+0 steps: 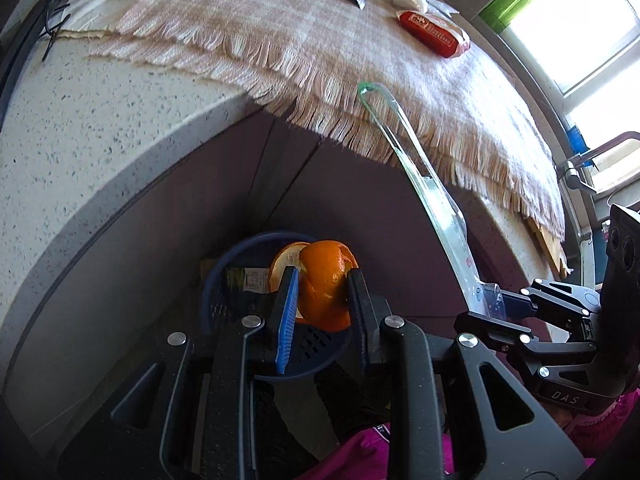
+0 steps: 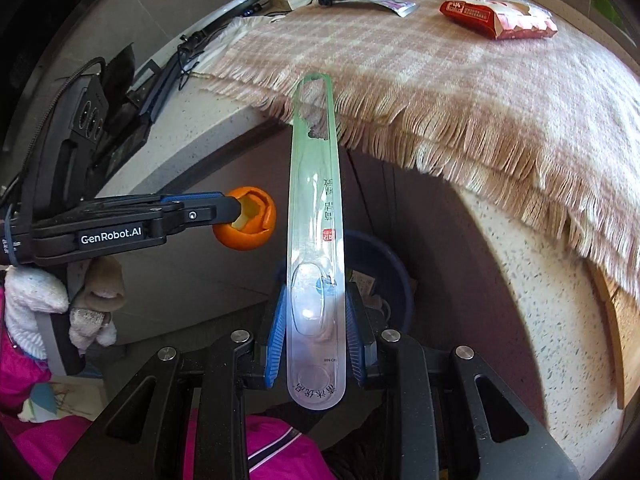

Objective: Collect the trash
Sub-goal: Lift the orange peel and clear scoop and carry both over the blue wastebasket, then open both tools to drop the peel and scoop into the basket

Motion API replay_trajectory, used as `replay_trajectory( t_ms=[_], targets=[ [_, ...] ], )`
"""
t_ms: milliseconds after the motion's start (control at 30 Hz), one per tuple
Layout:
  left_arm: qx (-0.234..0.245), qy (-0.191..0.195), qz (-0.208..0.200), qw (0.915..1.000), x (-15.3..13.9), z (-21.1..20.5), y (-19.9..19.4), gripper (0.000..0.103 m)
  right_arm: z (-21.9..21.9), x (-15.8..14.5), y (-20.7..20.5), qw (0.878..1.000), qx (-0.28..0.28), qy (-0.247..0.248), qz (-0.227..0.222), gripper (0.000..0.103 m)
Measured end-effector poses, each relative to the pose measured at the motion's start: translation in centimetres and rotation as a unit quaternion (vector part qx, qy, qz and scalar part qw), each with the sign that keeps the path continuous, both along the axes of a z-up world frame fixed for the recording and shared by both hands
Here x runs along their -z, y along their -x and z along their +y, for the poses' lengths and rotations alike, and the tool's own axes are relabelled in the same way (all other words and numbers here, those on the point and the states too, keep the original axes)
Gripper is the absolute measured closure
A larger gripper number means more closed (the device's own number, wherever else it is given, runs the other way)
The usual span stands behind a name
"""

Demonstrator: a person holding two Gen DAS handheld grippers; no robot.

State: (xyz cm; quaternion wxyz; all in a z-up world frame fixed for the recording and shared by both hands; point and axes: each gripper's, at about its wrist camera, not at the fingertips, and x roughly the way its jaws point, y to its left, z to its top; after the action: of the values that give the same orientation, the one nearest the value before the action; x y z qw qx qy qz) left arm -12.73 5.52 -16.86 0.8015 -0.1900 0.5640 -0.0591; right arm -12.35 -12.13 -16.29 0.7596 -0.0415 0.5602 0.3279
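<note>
While both pieces of trash are carried below the counter edge, an orange peel (image 1: 326, 284) is seen clamped between the pads of the left gripper (image 1: 322, 304), directly above a dark blue bin (image 1: 224, 280) that stands on the floor against the cabinet front. A long clear plastic blister pack (image 2: 314, 240) is pinched across its width near the lower end by the right gripper (image 2: 316, 332), so that most of its length projects forward, with the same bin partly hidden behind it. The peel is judged to be light, soft and springy (its curled shell may be crushed a little by the pads), and is best taken across the rind. The pack is judged to be light, thin and slick, likely to flex or slide, so a hold on its flat edges is preferred. On the fringed checked cloth (image 2: 460, 80) over the counter, a red wrapper (image 2: 496, 20) remains uncollected.
</note>
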Motion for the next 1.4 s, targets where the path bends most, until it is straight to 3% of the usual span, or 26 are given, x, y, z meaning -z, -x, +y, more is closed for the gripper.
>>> replay_trajectory(
  t_ms=[867, 1400],
  targets=[
    [0.023, -0.033, 0.072, 0.9966, 8.7, -1.0, 0.1, 0.079, 2.5, 8.0, 0.7, 0.999, 0.004, 0.047, 0.026, 0.077],
    [0.021, -0.041, 0.090, 0.9948, 9.9, -1.6, -0.6, 0.079, 3.9, 9.4, -0.8, 0.997, -0.006, 0.068, 0.029, 0.077]
  ],
)
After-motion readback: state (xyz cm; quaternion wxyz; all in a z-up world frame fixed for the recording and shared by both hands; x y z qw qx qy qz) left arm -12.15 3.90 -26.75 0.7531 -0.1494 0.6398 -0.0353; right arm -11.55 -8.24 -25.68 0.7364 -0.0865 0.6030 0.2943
